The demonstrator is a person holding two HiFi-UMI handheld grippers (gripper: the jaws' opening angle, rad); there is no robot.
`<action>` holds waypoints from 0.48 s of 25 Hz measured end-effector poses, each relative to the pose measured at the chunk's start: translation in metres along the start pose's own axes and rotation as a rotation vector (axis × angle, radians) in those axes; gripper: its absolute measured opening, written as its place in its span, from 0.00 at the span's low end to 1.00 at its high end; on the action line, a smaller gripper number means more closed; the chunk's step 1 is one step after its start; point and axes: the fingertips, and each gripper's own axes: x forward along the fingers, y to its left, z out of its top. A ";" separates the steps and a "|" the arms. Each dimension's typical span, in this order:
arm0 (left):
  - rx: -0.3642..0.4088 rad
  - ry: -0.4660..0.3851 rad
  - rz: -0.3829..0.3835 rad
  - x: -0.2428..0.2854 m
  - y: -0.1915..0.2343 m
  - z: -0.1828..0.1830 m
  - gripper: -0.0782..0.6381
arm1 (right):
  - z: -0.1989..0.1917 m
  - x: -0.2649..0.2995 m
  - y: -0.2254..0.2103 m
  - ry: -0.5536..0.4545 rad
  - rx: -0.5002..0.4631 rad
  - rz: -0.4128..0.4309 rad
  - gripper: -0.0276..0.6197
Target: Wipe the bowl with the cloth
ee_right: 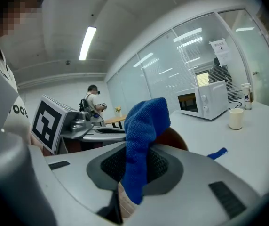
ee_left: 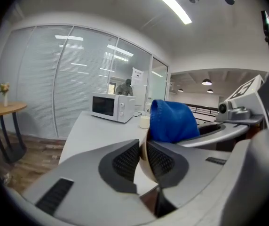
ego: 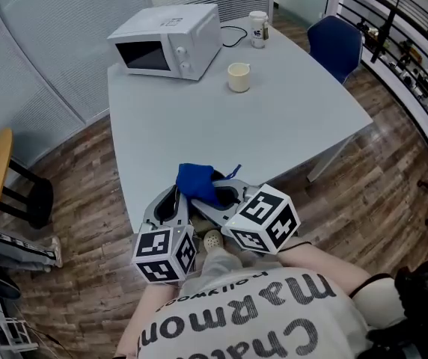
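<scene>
Wipe step, frame bottom centre: left gripper (ego: 175, 200), jaws nearly closed, pinches rim of round brown bowl (ee_left: 146, 171); right gripper (ee_right: 134, 168) clamps blue terry cloth (ee_right: 146, 121). Next: rub cloth round inside the bowl.

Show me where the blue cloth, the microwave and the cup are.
blue cloth (ego: 197, 182), head view, on its bunched top.
microwave (ego: 169, 28), head view, on its white top panel.
cup (ego: 238, 79), head view, on its side wall.

Hidden: bowl (ee_left: 145, 169) — only a rim sliver shows between your left gripper's (ee_left: 143, 147) pads (ee_left: 125, 161); cloth (ee_left: 172, 121) covers the rest. Illegible: tall cup (ego: 257, 28) — label too small for you to read.
</scene>
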 end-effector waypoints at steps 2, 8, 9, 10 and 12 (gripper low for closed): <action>0.026 0.015 -0.006 -0.006 -0.009 -0.004 0.18 | -0.010 -0.004 0.002 0.017 0.008 -0.002 0.14; 0.187 0.040 0.023 -0.018 -0.031 -0.013 0.19 | -0.032 -0.012 -0.001 0.042 0.116 -0.012 0.14; 0.200 0.040 0.027 -0.020 -0.034 -0.014 0.19 | -0.034 -0.013 -0.002 0.040 0.139 -0.025 0.14; 0.209 0.039 0.030 -0.021 -0.037 -0.015 0.19 | -0.035 -0.014 -0.004 0.035 0.163 -0.039 0.14; 0.225 0.028 0.038 -0.024 -0.042 -0.015 0.19 | -0.036 -0.017 -0.007 0.019 0.211 -0.063 0.14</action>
